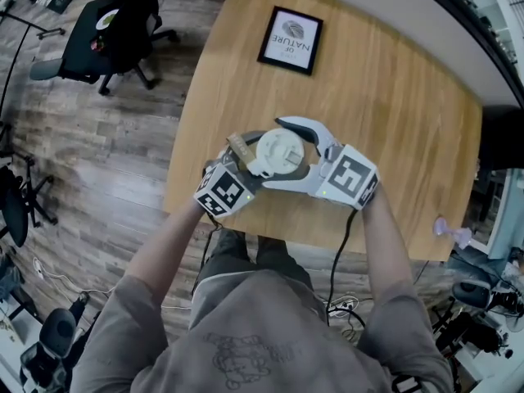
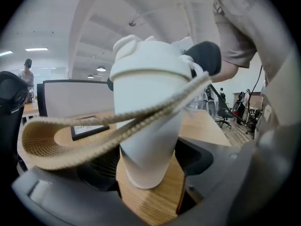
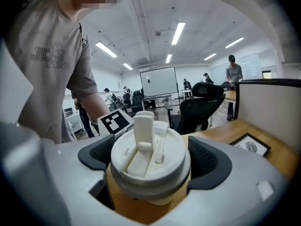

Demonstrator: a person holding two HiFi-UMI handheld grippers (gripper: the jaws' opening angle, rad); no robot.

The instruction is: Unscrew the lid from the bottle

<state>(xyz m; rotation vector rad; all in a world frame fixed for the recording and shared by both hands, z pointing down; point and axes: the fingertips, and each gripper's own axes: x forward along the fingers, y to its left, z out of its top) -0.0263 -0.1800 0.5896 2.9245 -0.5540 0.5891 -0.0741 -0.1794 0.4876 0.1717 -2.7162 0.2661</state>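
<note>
A white bottle (image 2: 148, 126) with a white flip-spout lid (image 1: 278, 151) stands upright on the wooden table (image 1: 393, 97), near its front edge. A beige woven strap (image 2: 70, 140) hangs from its neck and loops toward the left. My left gripper (image 2: 148, 168) comes in from the left and is shut on the bottle's tapered lower body, a pad against each side. My right gripper (image 3: 153, 159) reaches in from the right, higher up, and is shut on the lid (image 3: 150, 157), with dark pads (image 3: 209, 161) at both sides of its rim.
A black-framed picture (image 1: 291, 39) lies on the table behind the bottle. The table's front edge runs just under both hands. An office chair (image 1: 115, 23) stands on the wood floor at the far left. A small pink thing (image 1: 450, 229) sits off the table's right corner.
</note>
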